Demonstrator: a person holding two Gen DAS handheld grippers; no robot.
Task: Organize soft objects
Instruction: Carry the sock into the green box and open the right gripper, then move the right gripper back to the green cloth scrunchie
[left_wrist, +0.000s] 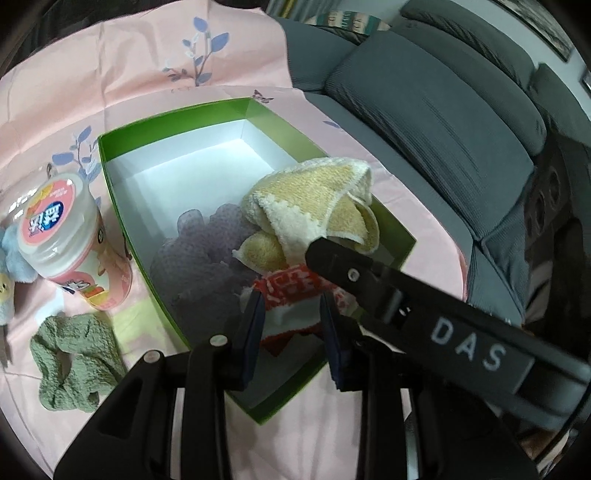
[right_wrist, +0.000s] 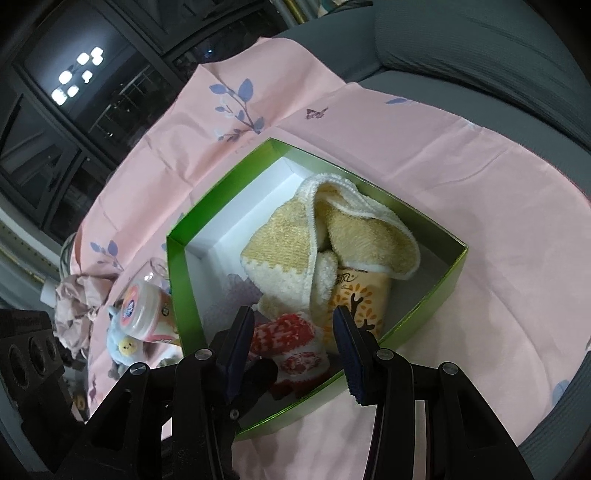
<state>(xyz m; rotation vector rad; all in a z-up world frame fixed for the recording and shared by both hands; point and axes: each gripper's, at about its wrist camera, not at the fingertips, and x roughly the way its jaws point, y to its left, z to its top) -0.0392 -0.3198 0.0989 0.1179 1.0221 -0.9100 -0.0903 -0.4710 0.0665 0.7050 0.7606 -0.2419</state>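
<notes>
A green box (left_wrist: 125, 192) with a white inside sits on a pink floral cloth. In it lie a yellow-and-cream towel (left_wrist: 310, 206), a lilac knit cloth (left_wrist: 199, 258) and a red-and-white knit item (left_wrist: 291, 295). My left gripper (left_wrist: 291, 325) has its jaws on either side of the red-and-white item, which fills the gap between them. My right gripper (right_wrist: 295, 350) is open above the near end of the box (right_wrist: 424, 295), over the red-and-white item (right_wrist: 291, 343). The towel (right_wrist: 325, 243) lies partly over a tissue pack (right_wrist: 362, 299). The right gripper's body crosses the left wrist view.
Left of the box stand a pink-lidded tub (left_wrist: 62, 229), a green knit cloth (left_wrist: 77, 362) and a pale blue plush toy (right_wrist: 123, 343). Crumpled pinkish paper (right_wrist: 77, 306) lies beyond. A grey sofa (left_wrist: 443, 122) runs along the right.
</notes>
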